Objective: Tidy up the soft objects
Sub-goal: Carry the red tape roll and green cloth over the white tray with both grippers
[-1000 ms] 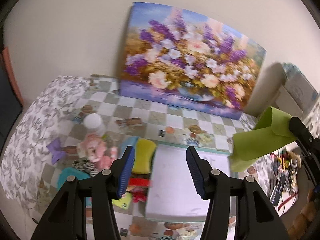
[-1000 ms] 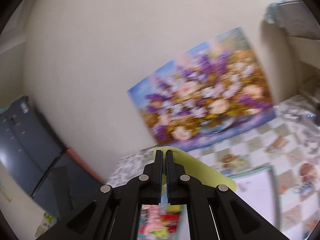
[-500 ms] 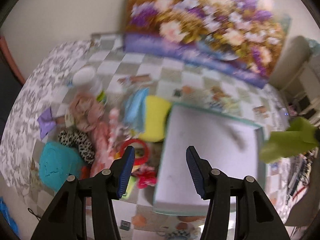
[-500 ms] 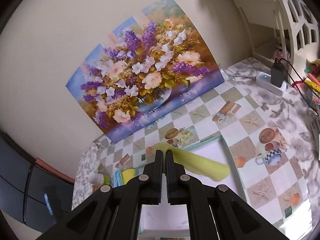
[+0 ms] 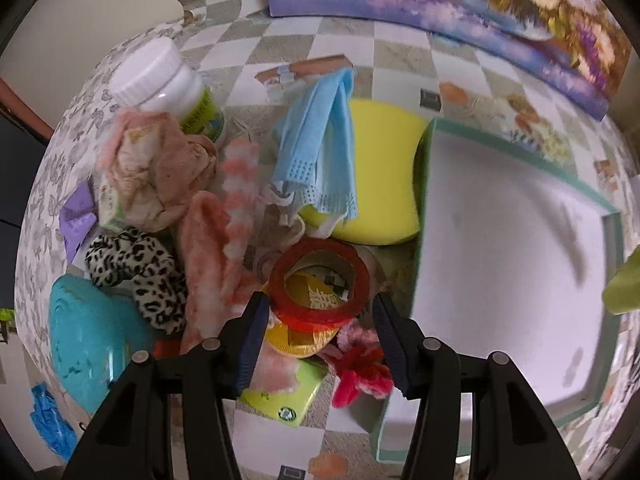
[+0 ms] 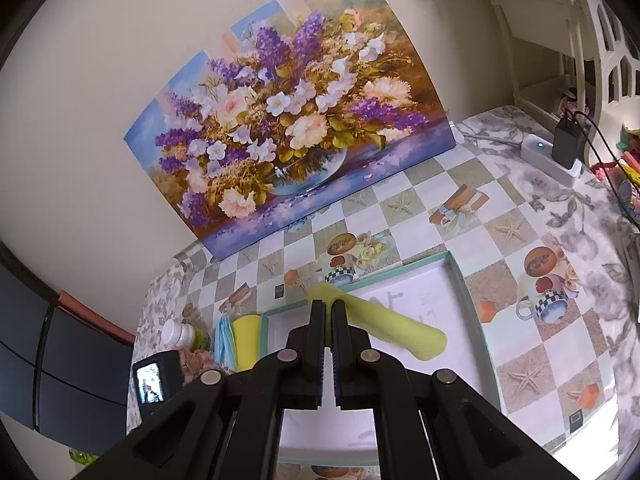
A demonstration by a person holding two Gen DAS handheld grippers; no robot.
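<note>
Hovering over clutter at frame centre, the left claw (image 5: 318, 334) stands apart, risking the rigid red tape ring (image 5: 319, 280); the right claw (image 6: 328, 344), clamped on green cloth (image 6: 384, 330) above the tray (image 6: 472, 312), may drop it outside.

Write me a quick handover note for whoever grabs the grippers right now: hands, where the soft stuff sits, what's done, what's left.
Right gripper: shut on the green cloth, held over the white tray; not released yet.
Left gripper: open, holding nothing, above the pile beside the tray, with the red tape roll between its fingers' line.
Pile, all outside the tray: blue face mask, yellow sponge, pink fluffy cloth, leopard scrunchie, teal pad, red-pink pompom, white bottle.
Done: nothing in the tray so far.
Left: drop the green cloth in, then move the other soft things.
</note>
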